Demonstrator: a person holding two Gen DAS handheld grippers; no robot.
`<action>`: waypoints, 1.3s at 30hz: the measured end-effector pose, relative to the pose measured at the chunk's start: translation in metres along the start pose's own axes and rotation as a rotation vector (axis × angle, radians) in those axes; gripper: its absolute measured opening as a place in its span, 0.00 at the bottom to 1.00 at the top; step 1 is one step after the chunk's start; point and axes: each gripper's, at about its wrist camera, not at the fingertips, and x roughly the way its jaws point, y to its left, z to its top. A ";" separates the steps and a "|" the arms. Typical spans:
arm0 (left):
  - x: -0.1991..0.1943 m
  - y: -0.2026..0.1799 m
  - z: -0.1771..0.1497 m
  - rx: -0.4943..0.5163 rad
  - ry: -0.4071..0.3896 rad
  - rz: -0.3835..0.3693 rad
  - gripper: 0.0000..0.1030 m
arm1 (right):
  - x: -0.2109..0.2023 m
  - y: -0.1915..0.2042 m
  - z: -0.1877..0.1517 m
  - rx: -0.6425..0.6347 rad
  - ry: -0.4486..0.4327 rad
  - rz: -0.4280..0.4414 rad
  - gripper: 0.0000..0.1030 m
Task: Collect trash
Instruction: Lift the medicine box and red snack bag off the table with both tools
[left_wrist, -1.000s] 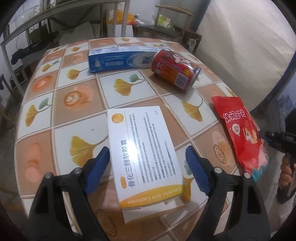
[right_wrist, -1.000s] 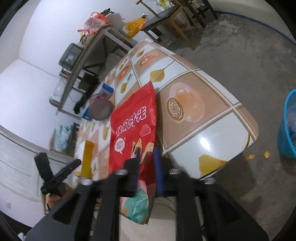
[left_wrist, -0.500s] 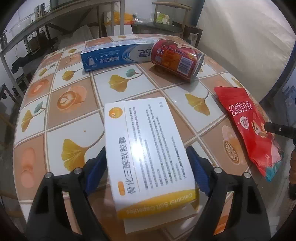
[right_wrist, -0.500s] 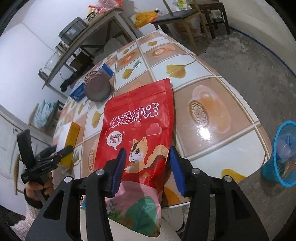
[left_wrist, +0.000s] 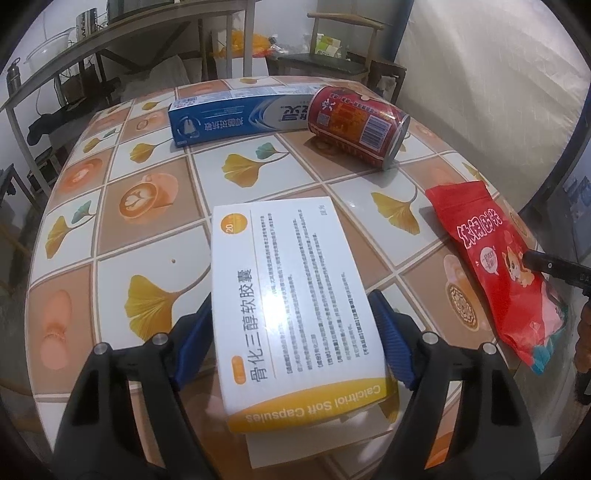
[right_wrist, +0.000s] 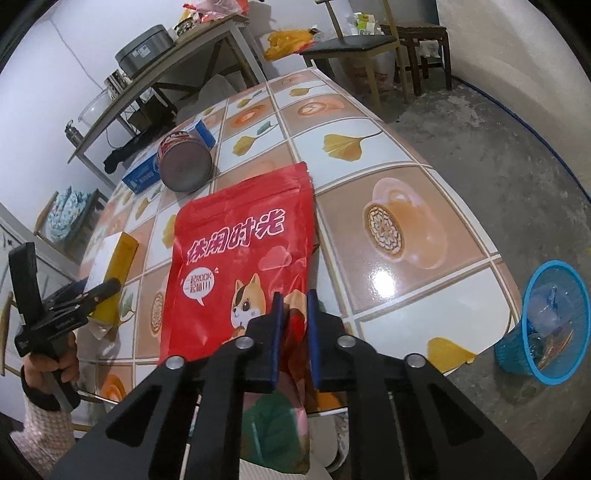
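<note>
**Both grippers set on separate pieces of trash at the table's near edge**

Since the earlier frames, the right gripper (right_wrist: 293, 314) had rolled upright and its jaws had just been closing; they now pinched the near end of the red snack pouch (right_wrist: 240, 258), which overhung the near edge of the table (right_wrist: 406, 177). The left gripper (left_wrist: 291, 343) had meanwhile slid further along the white-and-yellow capsule box (left_wrist: 291, 295), its jaws closing slightly; they stood wide, flanking the box's long sides, and contact could not be confirmed. The box's long axis ran near to far, in line with that gripper. The blue basket (right_wrist: 543, 325) stood on the floor to the right, nearer the right hand, so the pouch probably went there first. The red can (left_wrist: 358, 125) and blue carton (left_wrist: 236, 118) lay at the far side.
</note>
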 end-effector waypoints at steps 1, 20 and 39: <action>0.000 0.000 0.000 0.000 -0.001 0.000 0.73 | -0.002 0.000 -0.001 -0.001 -0.007 0.003 0.09; -0.021 -0.014 0.001 0.046 -0.068 0.004 0.69 | -0.041 -0.005 0.010 0.043 -0.141 0.022 0.06; -0.043 -0.056 0.018 0.093 -0.165 -0.068 0.68 | -0.090 -0.021 0.012 0.100 -0.264 0.070 0.06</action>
